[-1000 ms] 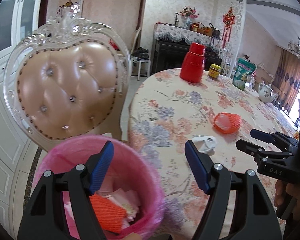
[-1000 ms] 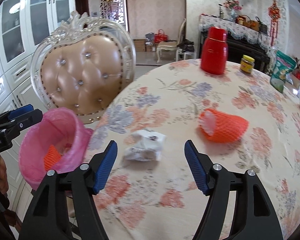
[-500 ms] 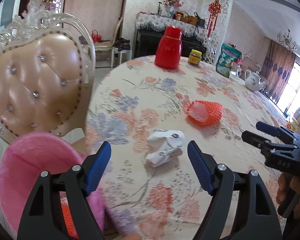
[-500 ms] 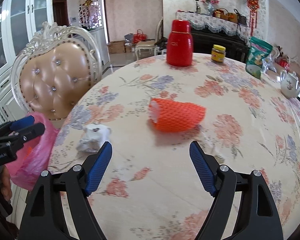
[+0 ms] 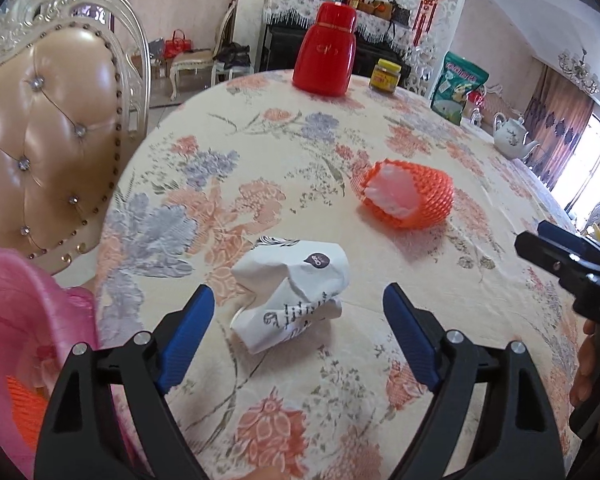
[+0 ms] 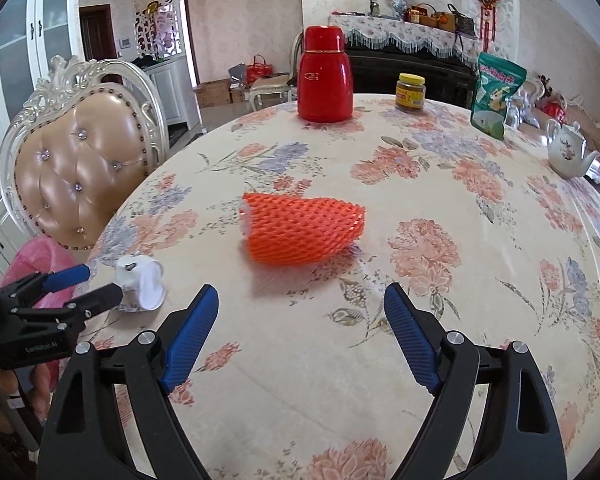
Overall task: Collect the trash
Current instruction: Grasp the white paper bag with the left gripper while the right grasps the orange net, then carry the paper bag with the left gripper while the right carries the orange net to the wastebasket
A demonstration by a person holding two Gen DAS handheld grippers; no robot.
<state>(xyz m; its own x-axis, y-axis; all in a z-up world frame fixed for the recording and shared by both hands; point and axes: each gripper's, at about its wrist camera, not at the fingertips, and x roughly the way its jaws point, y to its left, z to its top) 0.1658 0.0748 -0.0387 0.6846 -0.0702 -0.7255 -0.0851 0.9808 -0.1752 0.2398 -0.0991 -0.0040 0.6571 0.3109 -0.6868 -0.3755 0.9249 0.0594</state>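
A crumpled white paper cup (image 5: 292, 284) lies on the floral tablecloth (image 5: 284, 152), just ahead of my open, empty left gripper (image 5: 300, 332); it also shows in the right wrist view (image 6: 142, 280). An orange foam fruit net (image 6: 300, 228) lies further in, ahead of my open, empty right gripper (image 6: 302, 336); it also shows in the left wrist view (image 5: 408, 196). A bin lined with a pink bag (image 5: 28, 328) stands beside the table edge at lower left, with orange net inside. The left gripper (image 6: 88, 284) appears in the right wrist view around the cup.
A red thermos (image 6: 325, 76), a yellow-lidded jar (image 6: 410, 92), a green snack bag (image 6: 496, 96) and a white teapot (image 6: 568, 152) stand at the table's far side. A padded chair (image 6: 80, 160) stands at the left table edge.
My left gripper has swung from above the pink bin to the table and now faces the paper cup. My right gripper has turned from the cup to the orange net and moved closer.
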